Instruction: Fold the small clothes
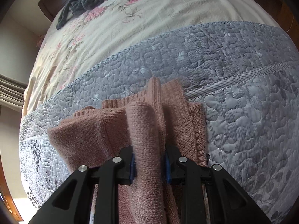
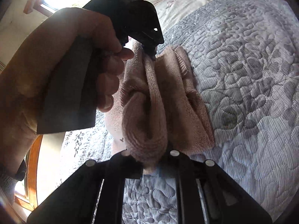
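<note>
Nearest the left wrist lens, at six o'clock, the left gripper [image 1: 149,165] is clamped on a thick roll of the pink knitted garment [image 1: 130,128], its blue pads pressing both sides of the fold. Across from it, the right gripper [image 2: 150,160] pinches the opposite end of the same ridge, jaws closed on the knit. One person's hand [image 2: 104,69] at nine o'clock in the right wrist view grips the left tool's handle.

Largest of all is the grey quilted bedspread [image 1: 233,112], on which the garment's lower layers rest; beyond it, at twelve o'clock, lies a floral sheet [image 1: 112,28], with one dark grey cloth heap [image 1: 84,1] at eleven.

Judging by the doubled layers, a fold is mid-way: the pinched ridge is lifted between both tools. Next, both should carry it across together and lay it flat, keeping edges aligned.

Counted: two grippers, one pink garment, one dark heap.
</note>
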